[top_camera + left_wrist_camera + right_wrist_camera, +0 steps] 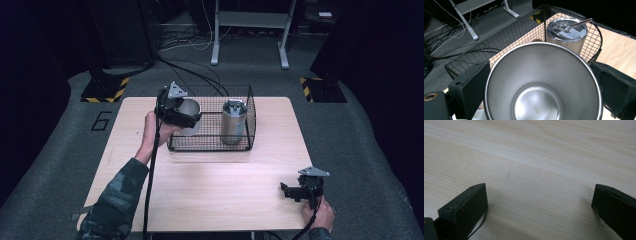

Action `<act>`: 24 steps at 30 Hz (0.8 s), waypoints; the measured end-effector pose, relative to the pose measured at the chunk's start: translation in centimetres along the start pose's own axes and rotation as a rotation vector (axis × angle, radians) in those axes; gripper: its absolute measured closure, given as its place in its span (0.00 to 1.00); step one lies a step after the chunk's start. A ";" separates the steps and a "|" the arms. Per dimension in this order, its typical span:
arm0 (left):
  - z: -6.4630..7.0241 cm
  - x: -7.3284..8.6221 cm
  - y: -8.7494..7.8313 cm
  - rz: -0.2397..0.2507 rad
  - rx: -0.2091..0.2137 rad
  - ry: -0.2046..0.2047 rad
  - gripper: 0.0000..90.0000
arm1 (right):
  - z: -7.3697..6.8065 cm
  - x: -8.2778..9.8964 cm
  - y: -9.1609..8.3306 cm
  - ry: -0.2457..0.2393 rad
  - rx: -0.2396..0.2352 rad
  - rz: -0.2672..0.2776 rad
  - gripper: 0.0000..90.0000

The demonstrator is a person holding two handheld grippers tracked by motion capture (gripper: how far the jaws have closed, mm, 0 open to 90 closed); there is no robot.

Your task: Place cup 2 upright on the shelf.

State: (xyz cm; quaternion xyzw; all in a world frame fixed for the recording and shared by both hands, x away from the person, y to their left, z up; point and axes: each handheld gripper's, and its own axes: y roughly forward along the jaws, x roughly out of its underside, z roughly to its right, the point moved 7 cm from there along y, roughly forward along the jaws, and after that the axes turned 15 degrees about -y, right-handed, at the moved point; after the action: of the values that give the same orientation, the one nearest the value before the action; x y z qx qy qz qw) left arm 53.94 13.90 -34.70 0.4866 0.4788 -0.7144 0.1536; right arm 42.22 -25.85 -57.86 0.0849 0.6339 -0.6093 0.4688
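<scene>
Steel open cup [541, 85], clamped in your left claw [186, 114]: lower it upright into the black wire basket [212, 145], clear of the lidded tumbler [233, 121]; right claw [539, 205] rests apart.

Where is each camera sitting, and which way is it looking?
High view: above the person's side, looking forward and down at the table; forearms and both hands show.
Left gripper view: on the left gripper, looking into the open steel cup it holds at the wire basket.
Right gripper view: on the right gripper, jaws apart, facing bare tabletop.
Shared: high and left gripper views both show the lidded tumbler.
</scene>
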 end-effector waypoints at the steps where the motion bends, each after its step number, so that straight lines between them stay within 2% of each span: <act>1: -0.2 -0.1 0.2 -0.006 -0.001 -0.005 0.07 | 0.0 0.0 0.0 0.000 0.000 0.000 0.00; 4: -0.6 -0.3 0.8 -0.010 0.001 -0.029 0.07 | 0.0 0.0 0.0 0.000 0.000 0.000 0.00; 10: -1.1 -0.8 1.8 -0.013 -0.010 -0.028 0.07 | 0.0 0.0 0.0 0.000 0.000 0.000 0.00; 15: -1.4 -1.1 2.8 -0.037 -0.014 -0.024 0.07 | 0.0 0.0 0.0 0.000 0.000 0.000 0.00; 16: -1.4 -1.1 3.1 -0.032 -0.015 -0.035 0.07 | 0.0 0.0 0.0 0.000 0.000 0.000 0.00; 21: -1.6 -1.4 4.2 -0.044 -0.017 -0.041 0.07 | 0.0 0.0 0.0 0.000 -0.001 0.000 0.00; 24: -2.0 -1.3 5.0 -0.062 -0.027 -0.032 0.07 | 0.0 0.0 0.0 0.000 0.000 0.000 0.00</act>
State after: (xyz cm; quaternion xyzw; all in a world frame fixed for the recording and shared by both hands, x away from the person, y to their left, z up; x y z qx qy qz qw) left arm 59.05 12.74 -36.38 0.4580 0.5006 -0.7200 0.1456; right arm 42.23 -25.85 -57.86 0.0848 0.6339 -0.6093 0.4688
